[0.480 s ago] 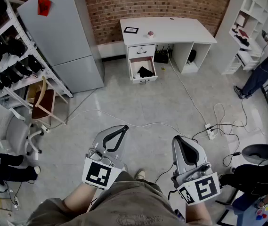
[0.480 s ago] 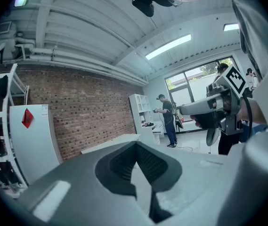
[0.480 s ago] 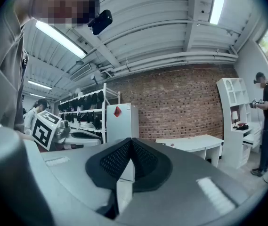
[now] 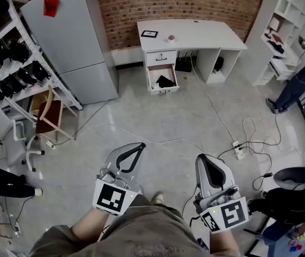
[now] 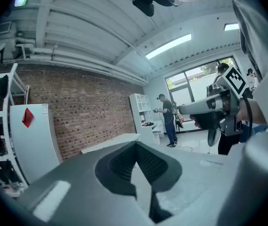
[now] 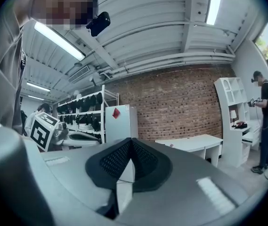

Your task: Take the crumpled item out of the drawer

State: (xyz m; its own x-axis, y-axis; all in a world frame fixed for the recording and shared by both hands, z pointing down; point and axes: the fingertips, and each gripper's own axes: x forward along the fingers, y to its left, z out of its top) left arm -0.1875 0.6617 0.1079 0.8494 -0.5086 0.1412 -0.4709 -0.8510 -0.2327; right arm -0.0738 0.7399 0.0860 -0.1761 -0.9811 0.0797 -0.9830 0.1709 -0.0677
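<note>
Distance is the big thing now. The crumpled item (image 4: 165,82) sits far off at 12 o'clock, well apart from both of your claws, with a wide stretch of floor (image 4: 157,122) in between. It lies inside the open drawer (image 4: 151,78), the lower one under the left end of the white surface (image 4: 206,35) by the brick wall. The drawer is pulled out toward you, so its open top faces up.

From your left claw (image 4: 140,145) the item is a bit toward 1 o'clock. From your right claw (image 4: 202,158) it is a bit toward 11 o'clock. The left one looks a little nearer.

Both claws are clenched with nothing in them, tips pressed together and pointing ahead.

The item looks like a small dark lump against the pale drawer walls. It is too small from here to tell which way its long side runs.
</note>
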